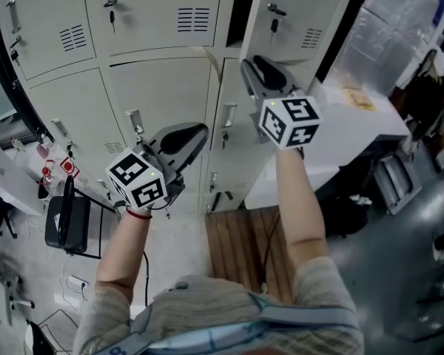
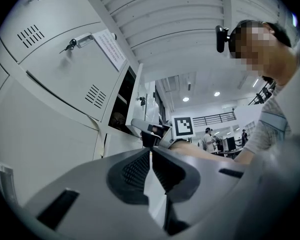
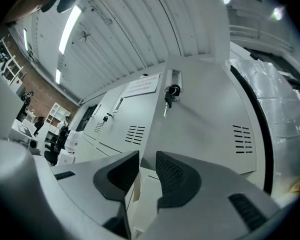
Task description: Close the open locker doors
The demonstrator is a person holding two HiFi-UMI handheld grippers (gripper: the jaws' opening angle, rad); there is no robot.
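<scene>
Reaching toward lockers (image 1: 154, 22), right gripper (image 1: 256, 63) above left gripper (image 1: 200, 131).

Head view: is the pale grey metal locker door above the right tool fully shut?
No, that pale grey metal locker door stands swung outward, a dark gap beside its handle edge.

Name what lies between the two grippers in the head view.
In the head view, only a lower locker door and its handle lie between the left gripper and the right gripper.
</scene>
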